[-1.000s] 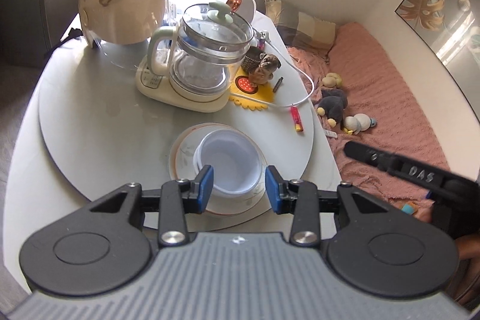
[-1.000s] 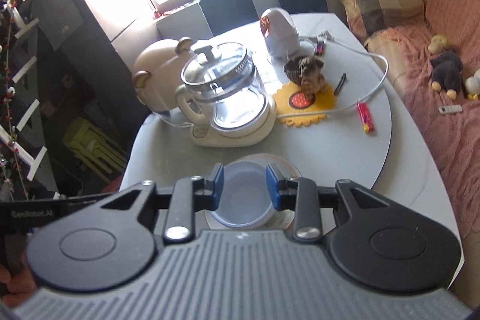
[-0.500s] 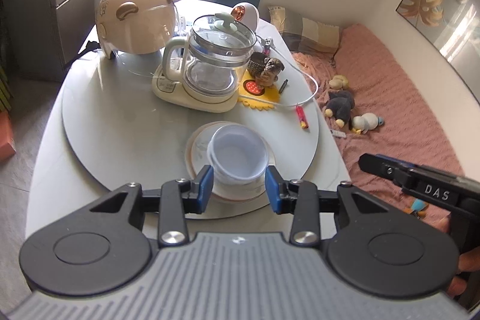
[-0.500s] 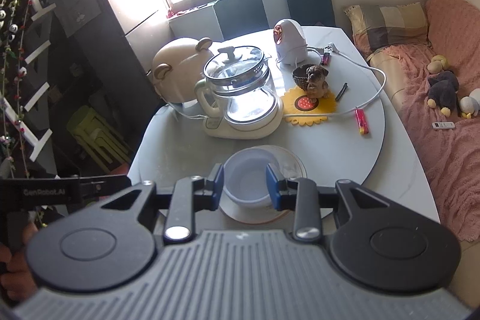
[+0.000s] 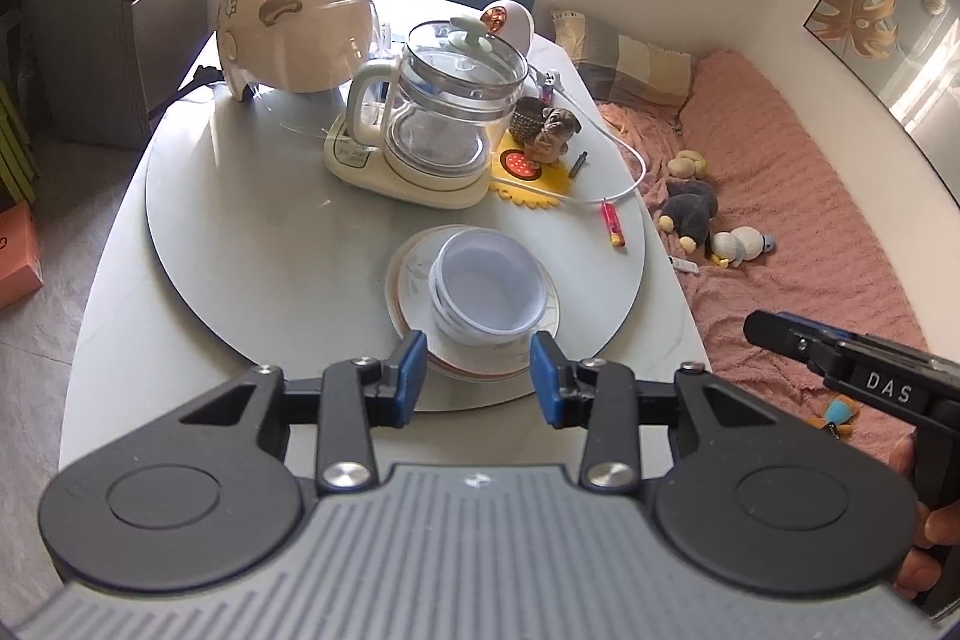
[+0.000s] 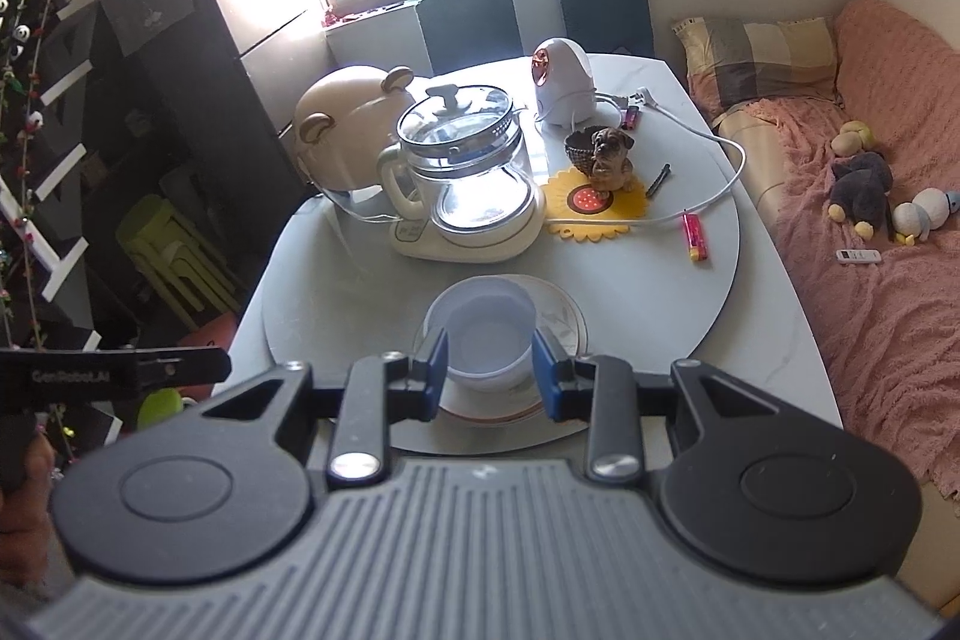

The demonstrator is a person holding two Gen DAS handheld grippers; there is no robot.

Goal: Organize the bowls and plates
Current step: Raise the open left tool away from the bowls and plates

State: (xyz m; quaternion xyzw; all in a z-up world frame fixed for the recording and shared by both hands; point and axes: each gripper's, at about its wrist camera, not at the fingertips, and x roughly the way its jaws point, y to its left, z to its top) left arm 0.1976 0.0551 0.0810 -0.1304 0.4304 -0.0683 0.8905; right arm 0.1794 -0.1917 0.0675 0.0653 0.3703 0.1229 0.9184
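Note:
A stack of white bowls (image 5: 486, 292) sits on a stack of white plates with a brown rim (image 5: 408, 274), at the near side of the round grey turntable (image 5: 240, 232). In the left wrist view my left gripper (image 5: 478, 373) hangs open above the table's near edge, short of the stack, nothing between its blue pads (image 5: 411, 370). The right wrist view shows the same bowls (image 6: 480, 334) and plates (image 6: 564, 322) beyond my right gripper (image 6: 489, 370), which is also open and empty, clear of the stack.
Behind the stack stand a glass kettle (image 5: 444, 124) on its base, a beige bear-eared helmet (image 5: 294, 34), a dog figurine (image 5: 546, 130) on a yellow mat, a white cable and a red lighter (image 5: 613, 223). A pink-covered sofa (image 5: 780, 196) with plush toys lies to the right.
Both grippers have drawn back and risen from the stack, so the bowls and plates look smaller and farther off. The jaws kept the same width.

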